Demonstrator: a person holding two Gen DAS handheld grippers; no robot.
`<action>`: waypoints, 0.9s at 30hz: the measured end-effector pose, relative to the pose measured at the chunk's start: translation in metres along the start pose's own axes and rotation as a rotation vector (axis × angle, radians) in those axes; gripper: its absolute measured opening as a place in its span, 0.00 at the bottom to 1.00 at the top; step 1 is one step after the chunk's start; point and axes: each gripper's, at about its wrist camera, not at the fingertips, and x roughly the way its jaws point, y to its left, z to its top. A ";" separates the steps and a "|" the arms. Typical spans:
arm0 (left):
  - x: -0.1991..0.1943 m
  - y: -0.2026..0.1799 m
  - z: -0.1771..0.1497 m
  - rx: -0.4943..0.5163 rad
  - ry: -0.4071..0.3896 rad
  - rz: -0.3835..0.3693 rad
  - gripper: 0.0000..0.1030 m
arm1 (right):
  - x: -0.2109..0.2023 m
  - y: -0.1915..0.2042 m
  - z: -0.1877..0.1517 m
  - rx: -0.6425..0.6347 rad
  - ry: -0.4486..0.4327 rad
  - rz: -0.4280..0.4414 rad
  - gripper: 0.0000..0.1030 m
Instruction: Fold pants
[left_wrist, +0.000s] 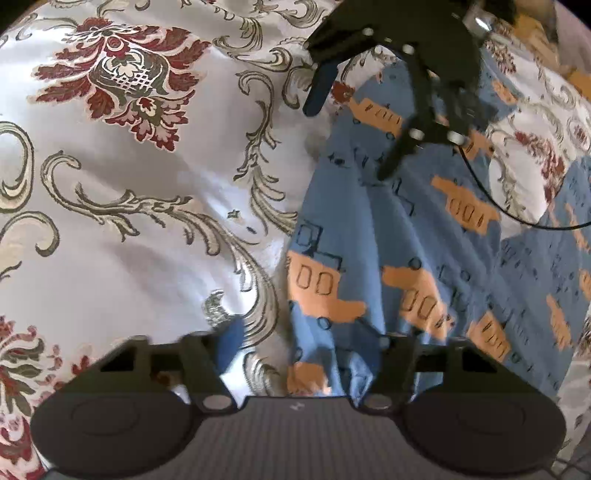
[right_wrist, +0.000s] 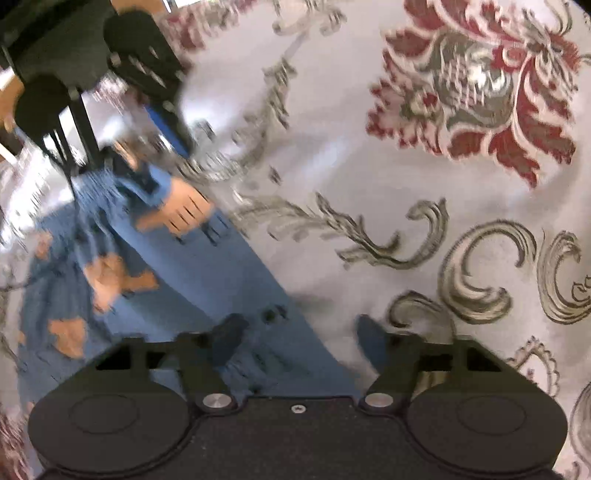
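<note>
Blue pants (left_wrist: 369, 236) with orange patches lie spread on a white bedspread (left_wrist: 147, 184) with red and olive flowers. In the left wrist view my left gripper (left_wrist: 308, 350) points down at the pants' left edge. Its jaws stand apart, one finger over the bedspread and one over the cloth, and nothing is pinched. My right gripper (left_wrist: 354, 127) hovers over the pants further up. In the blurred right wrist view my right gripper (right_wrist: 301, 343) is open over the pants' (right_wrist: 177, 280) right edge. My left gripper (right_wrist: 129, 136) shows at the top left.
The patterned bedspread (right_wrist: 406, 184) stretches wide on both sides of the pants. A black cable (left_wrist: 491, 199) hangs from the right gripper across the cloth. Something wooden or orange (left_wrist: 535, 37) shows at the far top right edge.
</note>
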 end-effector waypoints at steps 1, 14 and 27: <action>0.001 0.002 0.001 0.000 0.005 0.006 0.44 | 0.000 -0.002 -0.001 0.010 -0.001 0.007 0.54; 0.008 0.012 0.000 -0.055 0.037 -0.033 0.07 | -0.006 0.007 -0.011 -0.033 -0.029 -0.046 0.08; 0.005 -0.023 -0.010 -0.134 -0.054 0.183 0.01 | -0.024 0.090 -0.056 -0.060 -0.179 -0.334 0.00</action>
